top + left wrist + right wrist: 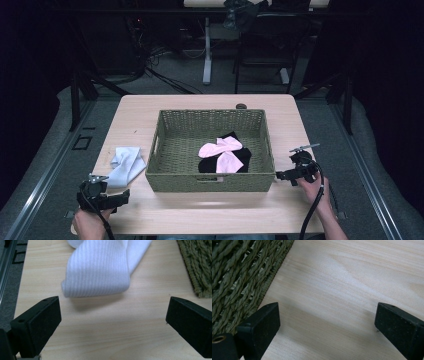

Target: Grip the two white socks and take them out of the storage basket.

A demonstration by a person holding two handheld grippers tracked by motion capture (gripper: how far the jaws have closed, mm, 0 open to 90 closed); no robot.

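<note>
Wicker basket (210, 182) mid-table, margins bare

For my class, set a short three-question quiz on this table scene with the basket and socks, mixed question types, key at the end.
1. True or false: the white sock lies inside the woven basket.
2. Which colours are the socks inside the basket? A) pink and black B) white and grey C) red and blue
3. Fill in: the jaws of the left gripper stand ____, with bare table between them.

Key
1. False: it lies on the table to the left of the basket, just ahead of the left gripper.
2. A
3. open (the right gripper stands likewise, beside the basket's wall)
</note>
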